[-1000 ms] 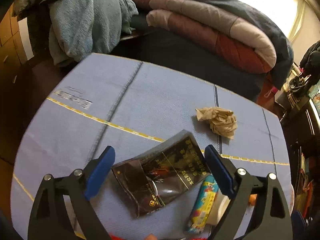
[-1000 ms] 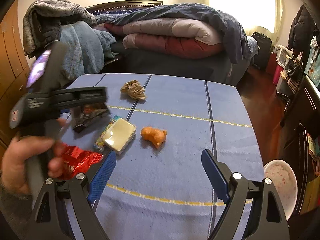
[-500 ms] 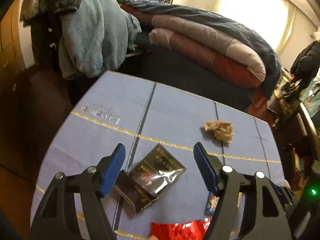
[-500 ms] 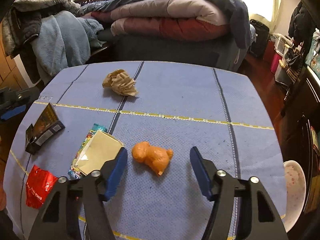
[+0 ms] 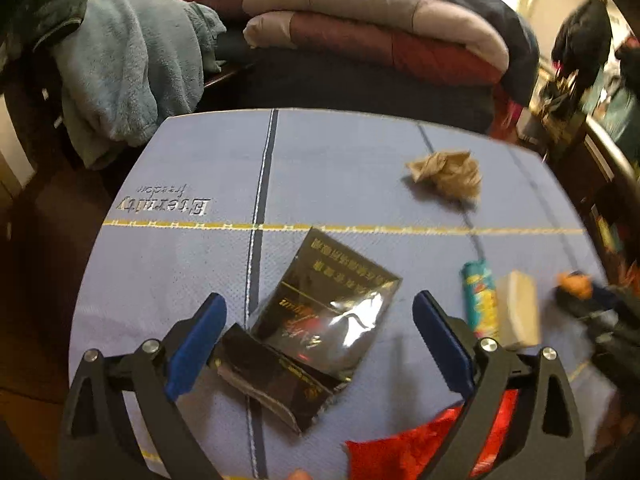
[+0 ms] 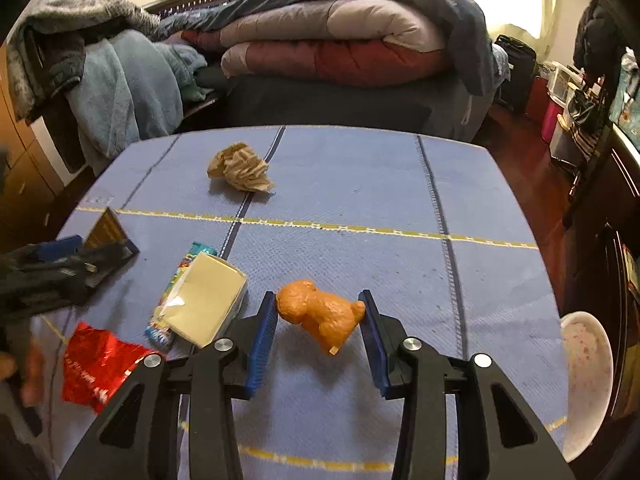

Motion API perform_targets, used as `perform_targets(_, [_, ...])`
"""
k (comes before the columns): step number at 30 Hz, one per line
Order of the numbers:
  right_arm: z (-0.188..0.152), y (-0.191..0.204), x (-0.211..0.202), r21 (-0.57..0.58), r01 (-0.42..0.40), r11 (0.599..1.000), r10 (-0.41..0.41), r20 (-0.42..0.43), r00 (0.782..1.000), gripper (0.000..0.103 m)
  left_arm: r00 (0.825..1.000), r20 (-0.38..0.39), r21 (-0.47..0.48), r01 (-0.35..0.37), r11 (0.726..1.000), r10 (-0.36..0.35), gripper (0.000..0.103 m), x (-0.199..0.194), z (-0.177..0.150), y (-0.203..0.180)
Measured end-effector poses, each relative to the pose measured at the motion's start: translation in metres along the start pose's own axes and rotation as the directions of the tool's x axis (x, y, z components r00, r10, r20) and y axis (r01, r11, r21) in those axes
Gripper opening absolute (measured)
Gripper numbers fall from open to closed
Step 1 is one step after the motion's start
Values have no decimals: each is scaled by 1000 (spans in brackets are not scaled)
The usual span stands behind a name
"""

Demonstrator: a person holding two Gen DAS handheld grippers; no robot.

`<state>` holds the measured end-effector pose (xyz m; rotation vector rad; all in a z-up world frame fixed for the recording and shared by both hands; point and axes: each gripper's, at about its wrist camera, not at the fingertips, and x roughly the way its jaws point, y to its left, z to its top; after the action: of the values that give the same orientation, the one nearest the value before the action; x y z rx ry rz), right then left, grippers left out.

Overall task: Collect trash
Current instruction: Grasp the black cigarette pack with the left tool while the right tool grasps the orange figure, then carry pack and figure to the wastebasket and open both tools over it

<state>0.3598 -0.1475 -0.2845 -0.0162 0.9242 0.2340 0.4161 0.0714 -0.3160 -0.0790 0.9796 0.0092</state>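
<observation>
Straddling black pouch point(image 5: 320, 320), lower centre of left view, with left gripper point(image 5: 320, 344) spread wide, just opening, pads clear. Closing right gripper point(image 6: 318, 332) round orange toy point(image 6: 320, 314), lower centre of right view; pad contact uncertain. Judging pouch light, slick, crushable: pinching its free edge. Judging toy firm: squeezing flanks.

Right gripper point(image 6: 318, 320) now closed in around the orange toy dog point(image 6: 320, 314), pads just beside both flanks, earlier wide apart short of it. Left gripper point(image 5: 320, 340) reopened wide, black packet point(image 5: 320, 312) back between its tips.
</observation>
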Motion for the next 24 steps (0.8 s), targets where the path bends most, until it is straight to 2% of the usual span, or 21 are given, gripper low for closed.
perform_targets(1, [-1, -1, -4, 2, -3, 1000, 3, 4, 1000, 42, 1000, -9, 6, -19, 1000, 19, 91, 4, -1, 0])
perform_targets(3, [-2, -4, -12, 9, -9, 1000, 9, 15, 1000, 42, 999, 1, 20, -53, 998, 53, 71, 5, -4, 0])
perform_targets(4, [-3, -5, -16, 10, -12, 1000, 12, 19, 1000, 42, 997, 16, 35, -80, 996, 79, 67, 4, -5, -2])
perform_targets(5, [-4, -5, -20, 12, -15, 1000, 15, 25, 1000, 42, 997, 23, 37, -75, 996, 75, 60, 3, -4, -2])
perform_targets(8, [-6, -7, -28, 22, -29, 999, 28, 35, 999, 42, 997, 31, 16, -77, 997, 76, 54, -1, -3, 0])
perform_targets(14, [-12, -13, -42, 47, -48, 998, 46, 51, 998, 42, 992, 100, -29, -74, 997, 77, 53, -29, -1, 1])
perform_targets(24, [-26, -25, -73, 71, -64, 995, 57, 93, 994, 42, 975, 218, -13, -40, 999, 42, 53, -94, 0, -29])
